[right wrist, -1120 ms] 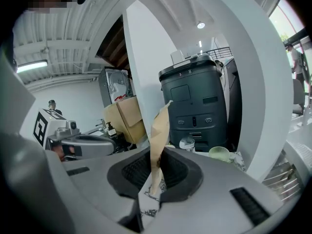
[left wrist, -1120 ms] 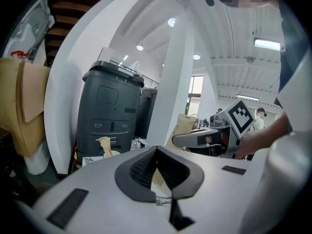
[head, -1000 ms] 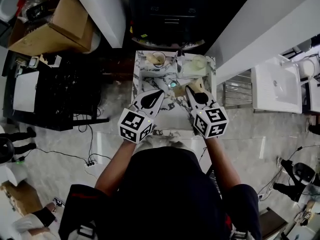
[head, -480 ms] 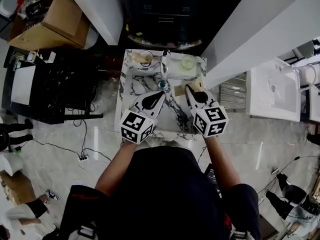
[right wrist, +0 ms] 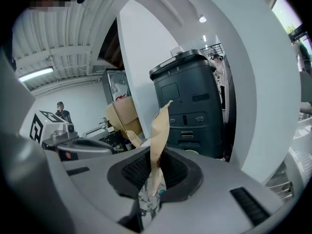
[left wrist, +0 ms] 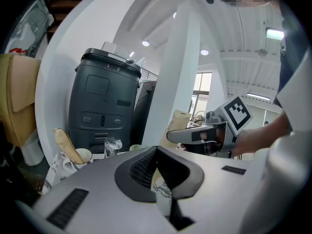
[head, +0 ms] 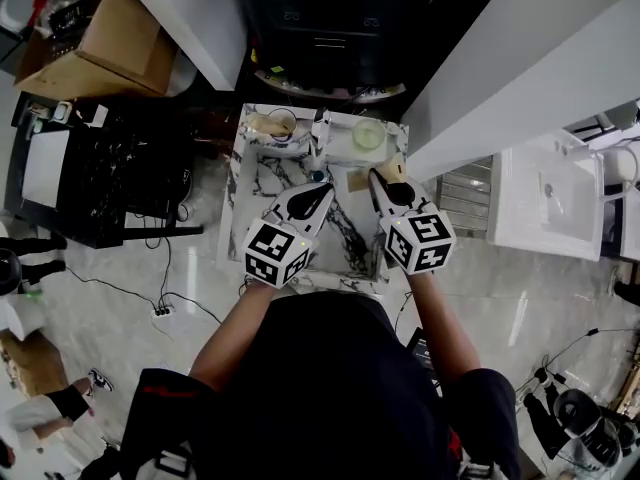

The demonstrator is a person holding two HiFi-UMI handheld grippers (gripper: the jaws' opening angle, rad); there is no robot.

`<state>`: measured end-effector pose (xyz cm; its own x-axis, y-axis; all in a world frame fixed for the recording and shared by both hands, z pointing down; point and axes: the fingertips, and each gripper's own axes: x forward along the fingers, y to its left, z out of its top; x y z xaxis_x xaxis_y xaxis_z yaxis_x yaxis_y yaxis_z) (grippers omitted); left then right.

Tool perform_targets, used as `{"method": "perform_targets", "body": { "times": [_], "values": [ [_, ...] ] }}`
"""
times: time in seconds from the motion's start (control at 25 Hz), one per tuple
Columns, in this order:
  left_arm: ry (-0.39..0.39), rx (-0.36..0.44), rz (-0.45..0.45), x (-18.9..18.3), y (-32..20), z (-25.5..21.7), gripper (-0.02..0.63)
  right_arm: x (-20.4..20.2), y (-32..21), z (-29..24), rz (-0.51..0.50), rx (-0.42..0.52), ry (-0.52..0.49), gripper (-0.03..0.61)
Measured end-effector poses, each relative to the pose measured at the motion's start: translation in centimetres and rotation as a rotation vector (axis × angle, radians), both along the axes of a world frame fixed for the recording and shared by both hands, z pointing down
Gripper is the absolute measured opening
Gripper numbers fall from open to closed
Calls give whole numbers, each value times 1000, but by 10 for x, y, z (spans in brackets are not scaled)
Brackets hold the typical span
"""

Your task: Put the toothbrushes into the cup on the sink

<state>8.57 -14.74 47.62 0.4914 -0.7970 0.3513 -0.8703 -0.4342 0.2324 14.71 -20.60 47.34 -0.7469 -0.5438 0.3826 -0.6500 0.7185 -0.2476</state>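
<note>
The marble sink (head: 262,186) lies just ahead of me in the head view. A white cup (head: 284,126) stands on its back left corner with a tan paper-wrapped toothbrush (left wrist: 65,146) leaning in it; the left gripper view shows the cup (left wrist: 83,156) too. My right gripper (head: 377,177) is shut on another tan wrapped toothbrush (right wrist: 159,130), which sticks up between its jaws over the sink's right side. My left gripper (head: 322,186) hangs over the basin, shut with nothing in it (left wrist: 157,152).
A pale green cup (head: 368,133) sits at the sink's back right and a faucet (head: 321,140) at the middle back. A dark grey machine (left wrist: 105,106) stands behind. A black cart (head: 120,183) and cardboard boxes (head: 110,48) are left, a white basin (head: 545,193) right.
Both grippers have shifted to the right across the sink, side by side. The right one still holds its wrapped toothbrush. The left stays shut and empty.
</note>
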Motion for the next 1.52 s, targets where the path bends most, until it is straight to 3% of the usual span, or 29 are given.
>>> {"method": "perform_targets", "body": {
  "times": [0.52,0.84,1.52],
  "values": [
    [2,-40,-4,2,-27,14,14,-5,-58,-18,-7,45,-17,61],
    [11,-50,12,5,-41,21,14,-8,-93,-38,6,126,-1,61],
    [5,-76,13,6,-45,33,14,-15,-110,14,28,85,83,61]
  ]
}}
